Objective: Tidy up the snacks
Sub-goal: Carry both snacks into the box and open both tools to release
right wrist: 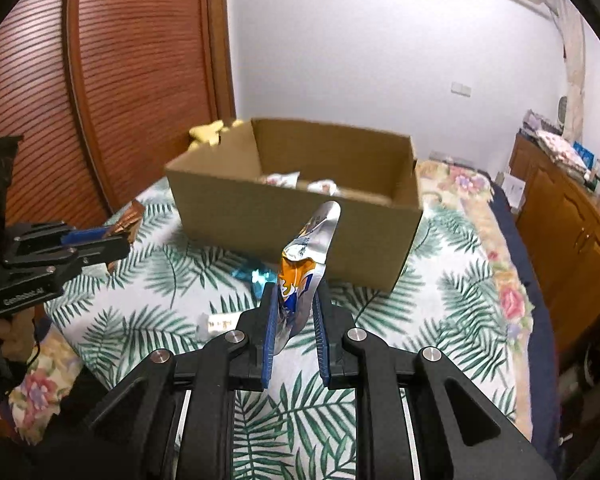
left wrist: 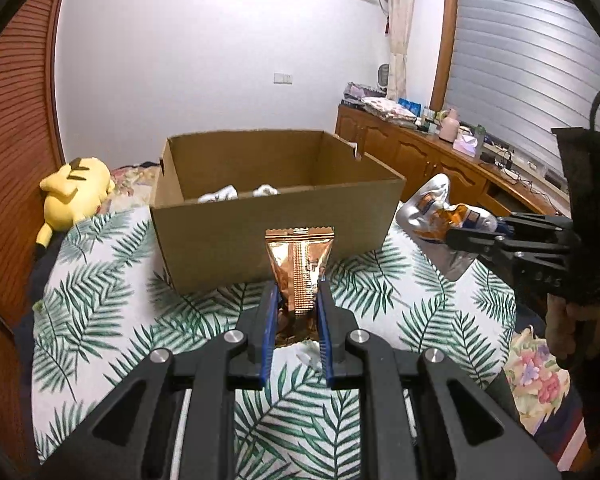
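Left gripper [left wrist: 298,300]: blue-padded jaws pinched tight on a copper foil packet [left wrist: 299,272], which stands upright between them with its crimped top edge above the fingertips.
Right gripper [right wrist: 296,300]: jaws clamped on a crumpled silver-and-orange packet [right wrist: 306,268]; the packet's silver end sticks up and leans right past the fingertips.
Cardboard box [left wrist: 260,232]: open-topped, straight ahead of both grippers, just beyond the held packets; a few pale wrapped snacks [right wrist: 284,179] lie on its floor.
Leaf-print cover [left wrist: 100,280]: spread under both grippers and under the box.
Blue wrapper [right wrist: 256,276]: lying on the cover just left of the right gripper's fingertips, in front of the box.
White packet [right wrist: 216,326]: flat on the cover, left of the right gripper and nearer the camera than the blue wrapper.
Yellow plush toy [left wrist: 74,196]: well to the left of the left gripper, beside the box.
Wooden cabinet [left wrist: 420,152]: far right of the left gripper, behind the box, its top cluttered.
Hand [left wrist: 568,328]: wrapped round the right gripper's handle.
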`<state>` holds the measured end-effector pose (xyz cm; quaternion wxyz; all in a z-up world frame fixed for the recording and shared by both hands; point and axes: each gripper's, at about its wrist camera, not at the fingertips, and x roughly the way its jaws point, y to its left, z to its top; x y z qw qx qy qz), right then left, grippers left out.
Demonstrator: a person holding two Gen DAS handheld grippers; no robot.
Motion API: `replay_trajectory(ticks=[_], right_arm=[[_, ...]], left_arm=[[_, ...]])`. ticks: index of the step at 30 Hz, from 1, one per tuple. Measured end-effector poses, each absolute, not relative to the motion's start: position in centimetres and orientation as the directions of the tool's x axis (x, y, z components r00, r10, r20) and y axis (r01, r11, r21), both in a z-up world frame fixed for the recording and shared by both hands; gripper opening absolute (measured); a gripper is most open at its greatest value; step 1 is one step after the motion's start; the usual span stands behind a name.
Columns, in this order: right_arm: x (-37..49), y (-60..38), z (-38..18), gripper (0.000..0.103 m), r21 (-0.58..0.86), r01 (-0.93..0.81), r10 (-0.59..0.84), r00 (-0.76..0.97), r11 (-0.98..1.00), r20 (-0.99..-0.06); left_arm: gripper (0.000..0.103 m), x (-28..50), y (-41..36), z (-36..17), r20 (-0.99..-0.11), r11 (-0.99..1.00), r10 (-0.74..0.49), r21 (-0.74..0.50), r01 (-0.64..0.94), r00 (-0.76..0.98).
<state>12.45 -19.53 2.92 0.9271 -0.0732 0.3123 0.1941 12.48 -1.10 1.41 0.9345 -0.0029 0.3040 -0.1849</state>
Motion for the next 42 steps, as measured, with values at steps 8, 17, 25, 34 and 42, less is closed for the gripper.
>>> replay_trajectory(ticks=[8,17,25,34,42], right_arm=[[13.5,-19.5,6.3,0.014,-0.039,-0.409,0.322,0.771,0.912,-0.55],[17.0,-18.9,7.8,0.014,-0.055,-0.413,0.326,0.788,0.909,-0.522],[21.4,-18.4,7.2,0.015,-0.05,-0.424,0.338,0.783,0.904,-0.521],[25.3,-17.4,5.1,0.015,-0.043,-0.434,0.345,0.768,0.9,-0.54],[27.9,-16.8,3.0,0.015,-0.035,-0.44,0.346,0.751,0.897,-0.562]], left_arm=[[0.016,14.6,-1.0,3.6,-0.528,0.934,-0.342,-0.099,0.344,0.777],[0.016,19.0,-0.6,4.2,-0.502,0.941,-0.327,-0.093,0.326,0.801],[0.016,23.2,-0.3,3.9,-0.494,0.945,-0.316,-0.088,0.314,0.81],[0.016,27.4,-0.2,2.4,-0.504,0.944,-0.322,-0.104,0.314,0.802],[0.016,29.6,-0.2,0.5,-0.524,0.944,-0.322,-0.117,0.308,0.788]])
